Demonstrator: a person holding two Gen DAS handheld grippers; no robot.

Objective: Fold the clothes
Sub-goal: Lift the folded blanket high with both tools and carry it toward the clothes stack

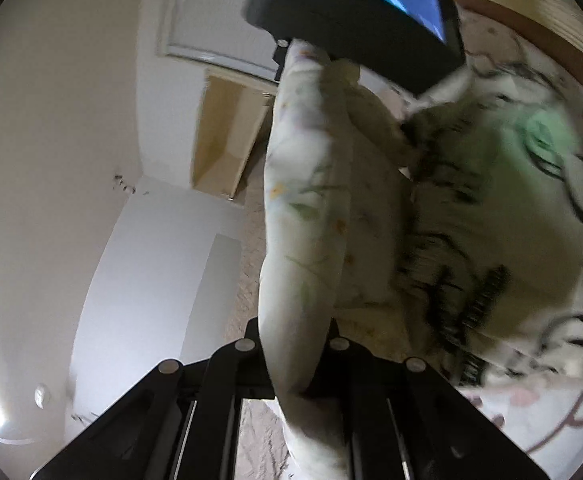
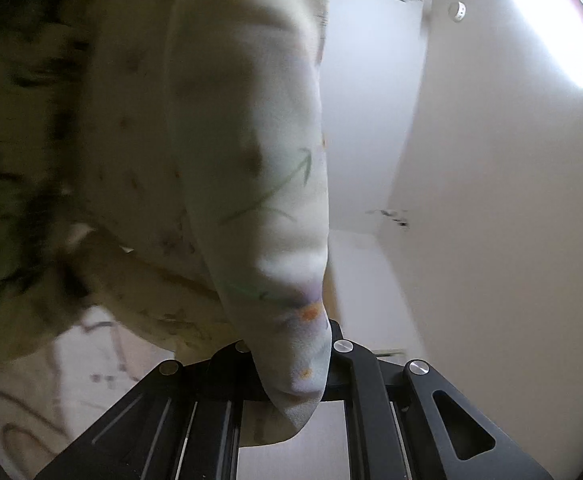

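A cream garment with a faint flower and leaf print (image 1: 311,208) stretches in the air between both grippers. My left gripper (image 1: 293,344) is shut on one end of it, the cloth bunched between the black fingers. In the left wrist view the far end runs up to the other gripper's black body (image 1: 355,8). My right gripper (image 2: 291,352) is shut on the garment (image 2: 251,140) too, a folded edge pinched and hanging over its frame. Both views are rolled and blurred.
A bedspread with black scribble and green print (image 1: 511,184) lies to the right in the left wrist view, with a wooden headboard (image 1: 531,20) beyond it. White walls (image 2: 491,200), a lit ceiling tube (image 2: 559,24), a doorway (image 1: 227,132) and beige carpet (image 1: 251,264) surround it.
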